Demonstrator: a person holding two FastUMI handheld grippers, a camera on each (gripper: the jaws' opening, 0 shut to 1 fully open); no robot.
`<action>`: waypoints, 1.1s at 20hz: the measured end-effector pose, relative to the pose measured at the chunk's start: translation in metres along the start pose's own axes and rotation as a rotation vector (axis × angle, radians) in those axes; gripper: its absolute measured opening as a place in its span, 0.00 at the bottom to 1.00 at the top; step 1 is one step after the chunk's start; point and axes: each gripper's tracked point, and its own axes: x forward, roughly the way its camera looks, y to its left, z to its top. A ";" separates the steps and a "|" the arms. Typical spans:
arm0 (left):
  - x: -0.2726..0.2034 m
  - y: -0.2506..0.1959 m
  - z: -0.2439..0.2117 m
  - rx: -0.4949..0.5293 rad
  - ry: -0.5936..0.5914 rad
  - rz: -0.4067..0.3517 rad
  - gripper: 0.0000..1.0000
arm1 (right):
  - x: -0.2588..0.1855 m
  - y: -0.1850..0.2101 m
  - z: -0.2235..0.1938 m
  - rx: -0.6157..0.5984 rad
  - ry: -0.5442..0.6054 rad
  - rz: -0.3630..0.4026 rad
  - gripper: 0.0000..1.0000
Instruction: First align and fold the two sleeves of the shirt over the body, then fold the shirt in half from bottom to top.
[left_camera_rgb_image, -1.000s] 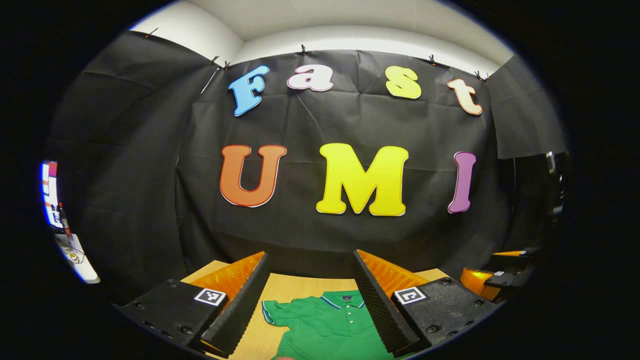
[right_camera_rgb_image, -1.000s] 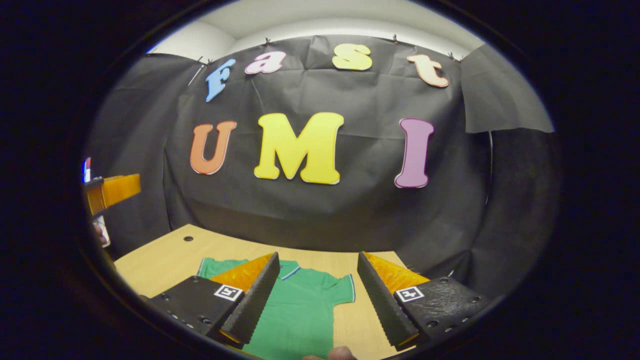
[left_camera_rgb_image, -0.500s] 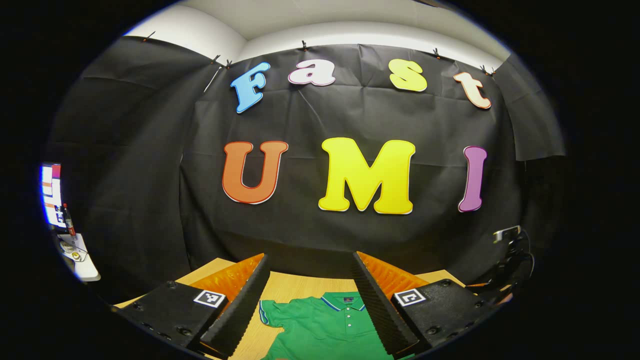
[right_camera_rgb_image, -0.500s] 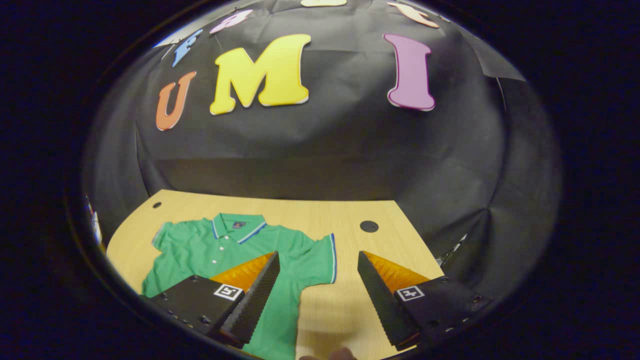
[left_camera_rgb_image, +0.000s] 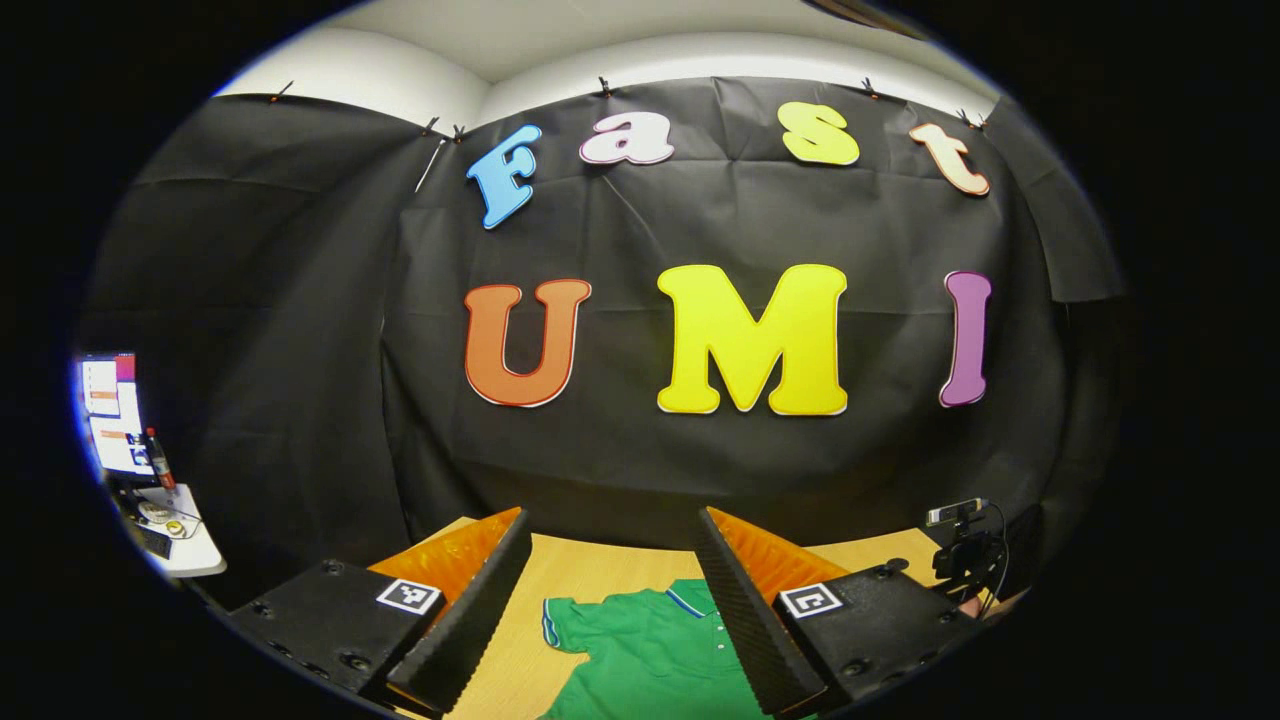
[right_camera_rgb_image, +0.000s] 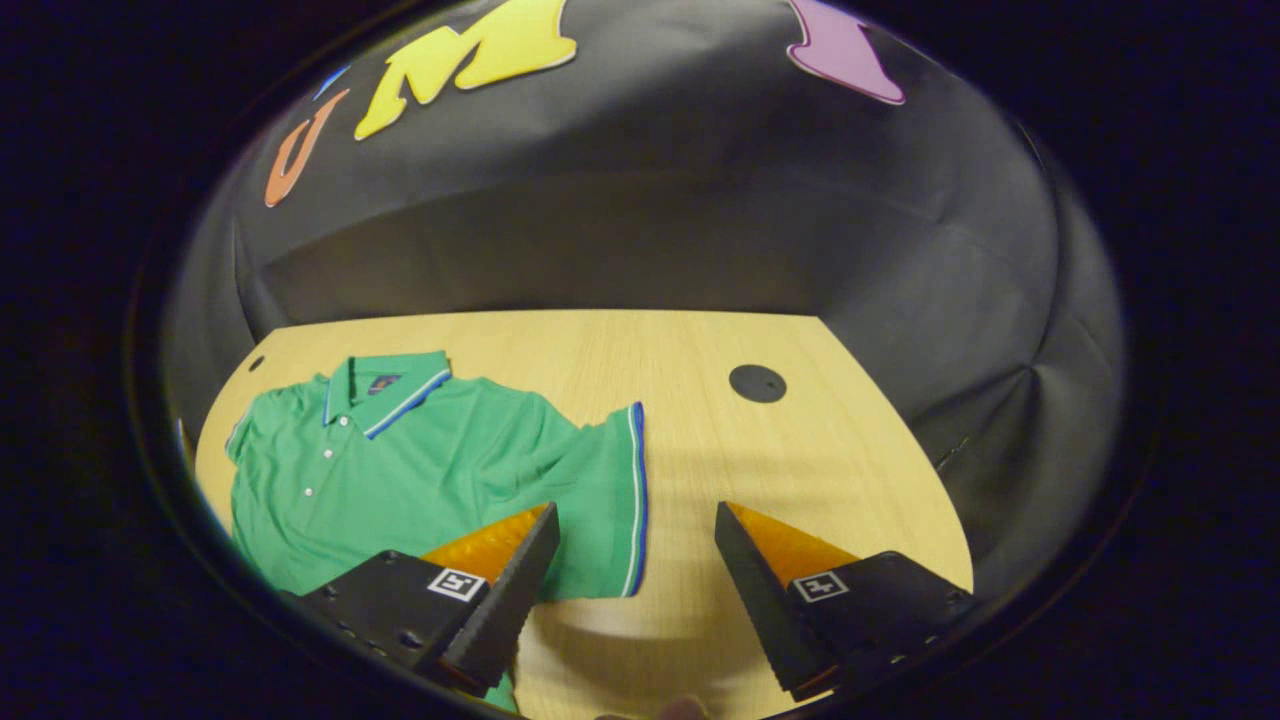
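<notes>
Two handheld grippers over a light wooden table (right_camera_rgb_image: 700, 350) that carries a green polo shirt (right_camera_rgb_image: 440, 460). Right gripper view: the right gripper (right_camera_rgb_image: 630, 530) hangs above the table with its jaws spread wide and nothing between them; the shirt lies flat, front up, on the left part of the table, its collar (right_camera_rgb_image: 385, 385) toward the far edge, a row of white buttons (right_camera_rgb_image: 322, 455) running down the placket; one short sleeve (right_camera_rgb_image: 605, 500), edged with a blue and white stripe, spreads outward to the right, its cuff lying in the gap between the two fingers, not touched by them; the other sleeve (right_camera_rgb_image: 245, 430) sits at the far left of the shirt; a round dark hole (right_camera_rgb_image: 757, 383) marks the table to the right of the shirt, well apart from it. Left gripper view: the left gripper (left_camera_rgb_image: 610, 520) is likewise wide open and empty, aimed more level at the black cloth wall (left_camera_rgb_image: 300, 350); the shirt's collar and one sleeve show low between its fingers; a small camera on a stand (left_camera_rgb_image: 960, 545) stands at the right edge of the table; a white side table (left_camera_rgb_image: 175, 535) with small items sits far left
</notes>
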 end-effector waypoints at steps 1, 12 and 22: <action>-0.001 -0.002 -0.002 0.002 0.007 -0.001 1.00 | 0.006 -0.002 -0.002 -0.004 0.011 0.000 0.95; 0.005 -0.021 -0.009 0.004 0.036 -0.039 1.00 | 0.015 0.011 -0.005 0.102 0.050 0.075 0.42; 0.002 -0.010 -0.011 -0.023 0.038 -0.031 1.00 | -0.008 0.031 0.017 0.126 0.011 0.122 0.00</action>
